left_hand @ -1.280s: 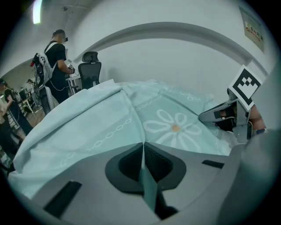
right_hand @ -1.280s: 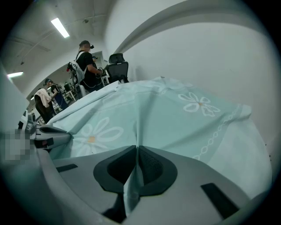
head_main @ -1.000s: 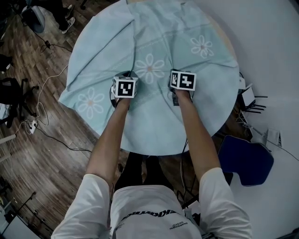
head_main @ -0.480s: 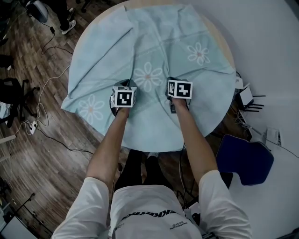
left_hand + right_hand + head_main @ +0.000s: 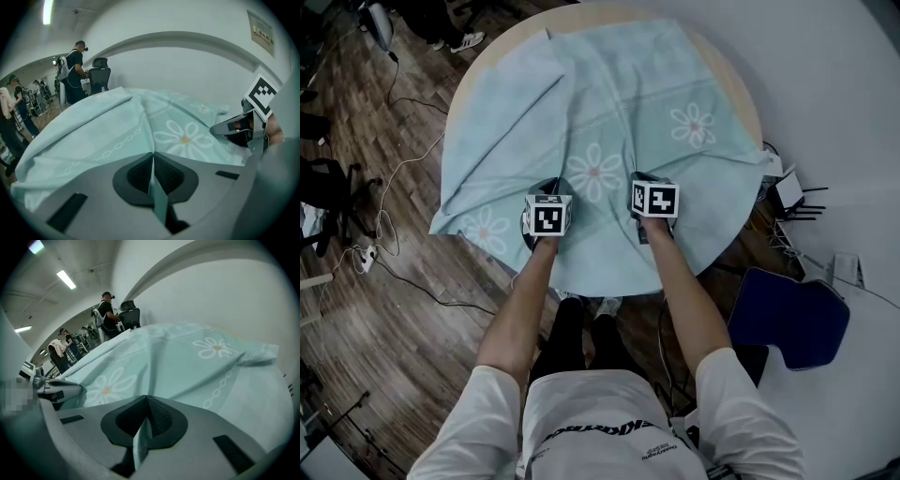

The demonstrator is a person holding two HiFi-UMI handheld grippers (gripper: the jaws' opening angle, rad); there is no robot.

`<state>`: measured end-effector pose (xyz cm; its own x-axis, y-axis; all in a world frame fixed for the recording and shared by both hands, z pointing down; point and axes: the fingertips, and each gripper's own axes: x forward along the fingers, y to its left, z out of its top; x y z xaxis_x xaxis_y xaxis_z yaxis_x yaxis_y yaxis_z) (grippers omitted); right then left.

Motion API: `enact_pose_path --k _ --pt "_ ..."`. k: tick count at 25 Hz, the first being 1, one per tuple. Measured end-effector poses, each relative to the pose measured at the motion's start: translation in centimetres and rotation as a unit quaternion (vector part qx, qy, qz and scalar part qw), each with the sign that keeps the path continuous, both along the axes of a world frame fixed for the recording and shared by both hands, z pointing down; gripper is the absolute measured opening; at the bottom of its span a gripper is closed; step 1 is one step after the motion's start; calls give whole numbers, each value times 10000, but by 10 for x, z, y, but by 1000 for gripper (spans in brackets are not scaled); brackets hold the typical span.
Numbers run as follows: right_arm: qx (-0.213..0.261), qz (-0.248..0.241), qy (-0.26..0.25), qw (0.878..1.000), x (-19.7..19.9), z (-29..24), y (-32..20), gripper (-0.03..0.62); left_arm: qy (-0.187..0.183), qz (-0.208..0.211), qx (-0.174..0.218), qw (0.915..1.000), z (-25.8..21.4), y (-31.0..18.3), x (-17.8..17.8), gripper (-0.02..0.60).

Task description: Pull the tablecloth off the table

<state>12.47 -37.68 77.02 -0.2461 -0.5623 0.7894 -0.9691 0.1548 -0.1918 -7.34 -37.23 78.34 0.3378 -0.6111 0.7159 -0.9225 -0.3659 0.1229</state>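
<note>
A pale blue tablecloth [image 5: 609, 122] with white daisies lies rumpled over a round wooden table [image 5: 502, 52], whose far-left rim shows bare. My left gripper [image 5: 546, 192] is shut on a pinch of the tablecloth [image 5: 140, 126] near the front edge, with a strip of cloth coming out between its pads. To its right, my right gripper [image 5: 649, 183] is shut on the tablecloth [image 5: 187, 357] in the same way. In the left gripper view the right gripper [image 5: 243, 129] shows at the right. The near edge of the cloth hangs over the table's front rim.
A dark blue chair seat [image 5: 787, 319] stands at the right of my legs. Cables [image 5: 403, 159] trail over the wooden floor at the left, with black chairs [image 5: 323, 187] beyond. People [image 5: 75, 65] stand far off past the table. A white wall [image 5: 834, 112] is at the right.
Both grippers have drawn toward me with the cloth. The cloth has slid along the table, and more bare wood shows at the far rim.
</note>
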Motion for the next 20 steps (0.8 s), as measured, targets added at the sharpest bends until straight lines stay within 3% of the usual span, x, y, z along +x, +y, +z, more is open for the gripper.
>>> enact_pose_path --k 20 --pt "199 -50 -491 9986 -1 -31 122 37 177 226 168 9994 -48 123 9 15"
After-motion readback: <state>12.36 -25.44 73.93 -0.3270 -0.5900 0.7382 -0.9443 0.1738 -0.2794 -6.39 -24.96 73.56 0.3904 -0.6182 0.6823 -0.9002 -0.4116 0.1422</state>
